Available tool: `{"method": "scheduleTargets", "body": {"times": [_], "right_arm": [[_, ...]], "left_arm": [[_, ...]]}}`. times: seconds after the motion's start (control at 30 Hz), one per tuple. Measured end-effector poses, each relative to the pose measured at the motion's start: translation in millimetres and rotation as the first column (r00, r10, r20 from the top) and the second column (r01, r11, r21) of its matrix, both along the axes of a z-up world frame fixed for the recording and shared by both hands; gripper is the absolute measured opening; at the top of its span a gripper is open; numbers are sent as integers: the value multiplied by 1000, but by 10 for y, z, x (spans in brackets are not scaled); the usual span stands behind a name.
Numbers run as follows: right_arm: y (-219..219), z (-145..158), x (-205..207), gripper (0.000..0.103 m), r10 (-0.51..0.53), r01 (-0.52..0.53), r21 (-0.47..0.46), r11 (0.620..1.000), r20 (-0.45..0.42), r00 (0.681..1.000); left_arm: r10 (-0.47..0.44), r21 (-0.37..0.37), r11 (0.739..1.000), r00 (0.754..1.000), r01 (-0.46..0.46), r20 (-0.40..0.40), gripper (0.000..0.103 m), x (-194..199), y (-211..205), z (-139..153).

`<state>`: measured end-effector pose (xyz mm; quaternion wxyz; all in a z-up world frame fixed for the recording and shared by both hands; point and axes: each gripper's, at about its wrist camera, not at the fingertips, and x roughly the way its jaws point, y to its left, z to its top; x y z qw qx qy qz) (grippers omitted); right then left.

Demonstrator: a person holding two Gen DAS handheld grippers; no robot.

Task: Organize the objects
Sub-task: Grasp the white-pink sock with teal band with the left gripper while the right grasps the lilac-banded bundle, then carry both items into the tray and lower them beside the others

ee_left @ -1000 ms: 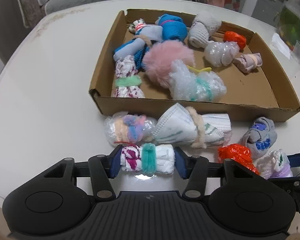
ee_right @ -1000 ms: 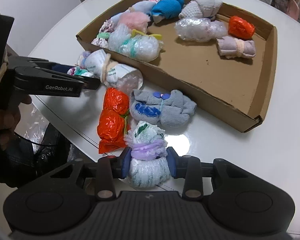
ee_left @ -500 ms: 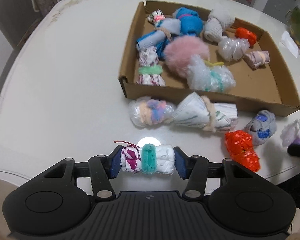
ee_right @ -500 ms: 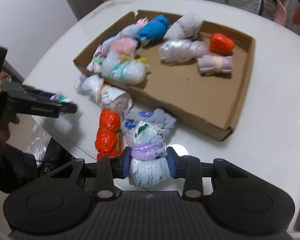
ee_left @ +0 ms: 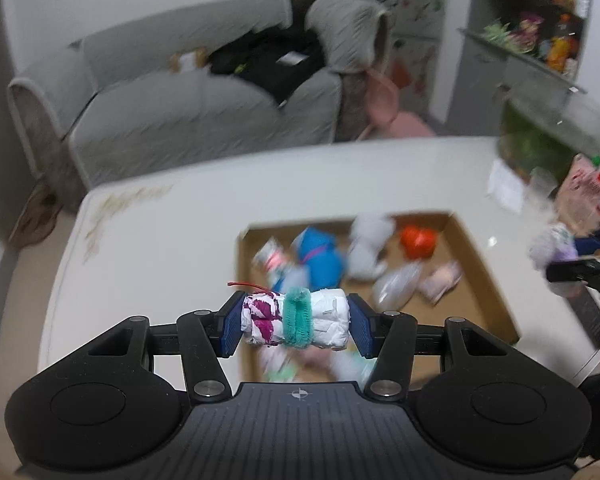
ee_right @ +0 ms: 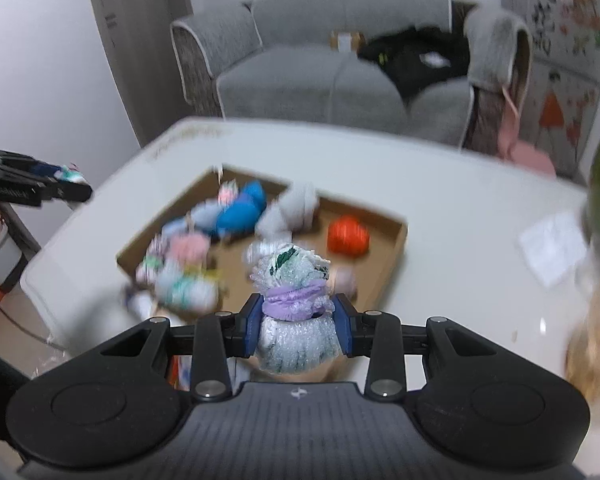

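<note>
My left gripper (ee_left: 295,323) is shut on a white and magenta roll with a teal band (ee_left: 296,317), held high above the near left part of the cardboard tray (ee_left: 482,264). My right gripper (ee_right: 296,323) is shut on a bubble-wrap bundle with a purple band (ee_right: 296,312), held above the tray's (ee_right: 400,248) near edge. The tray holds several blurred bundles, among them a blue one (ee_left: 320,258) and an orange one (ee_left: 418,242). The right gripper and its bundle show at the left wrist view's right edge (ee_left: 556,246); the left gripper shows at the right wrist view's left edge (ee_right: 66,188).
The tray lies on a white table (ee_left: 160,240). A grey sofa (ee_left: 204,116) stands beyond the table. A green tank (ee_left: 540,140) and a paper sheet (ee_right: 552,248) are at the table's far right. A shelf unit (ee_left: 536,12) stands behind.
Both grippers have risen and tilted up with their bundles, moving over the tray. The loose bundles on the table in front of the tray have dropped out of view.
</note>
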<state>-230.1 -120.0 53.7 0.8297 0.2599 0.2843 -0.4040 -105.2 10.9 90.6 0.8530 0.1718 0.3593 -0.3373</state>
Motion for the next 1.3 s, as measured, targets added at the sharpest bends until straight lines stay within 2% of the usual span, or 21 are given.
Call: {"method": "scheduleTargets", "body": {"times": [0.13, 0.23, 0.3, 0.47, 0.67, 0.8, 0.9, 1.07, 1.13, 1.3], "right_arm": [[-249, 122, 169, 34, 45, -41, -74, 996, 46, 998], [-396, 127, 285, 34, 102, -92, -113, 989, 86, 991], [-434, 62, 326, 34, 139, -128, -128, 984, 82, 987], [-532, -245, 332, 34, 185, -182, -69, 981, 39, 982], [-590, -416, 430, 34, 238, -238, -10, 971, -2, 971], [-584, -464, 439, 34, 251, -250, 26, 968, -16, 968], [-571, -531, 487, 34, 275, -273, 67, 960, -24, 961], [-578, -643, 689, 34, 340, -334, 130, 934, -33, 940], [-612, -696, 786, 34, 360, -350, 148, 925, -40, 932], [-641, -827, 965, 34, 391, -375, 182, 909, -63, 918]], "left_arm": [[-113, -21, 993, 992, 114, 54, 59, 16, -416, 49], [-211, -20, 977, 976, 213, 57, 59, -35, -684, -58], [-252, 1, 968, 967, 252, 44, 59, -54, -810, -214], [-331, 40, 942, 941, 334, -72, 59, -140, -946, -715], [-313, -29, 948, 917, 316, -246, 59, -76, -943, -1219], [-325, -66, 945, 895, 321, -304, 59, -73, -1052, -1411], [-321, -10, 942, 888, 337, -331, 59, -53, -1059, -1579], [-268, 112, 940, 903, 321, -336, 60, 122, -986, -1704], [-266, 175, 930, 920, 323, -286, 60, 175, -971, -1725], [-285, 217, 922, 942, 321, -179, 60, 256, -1023, -1753]]}}
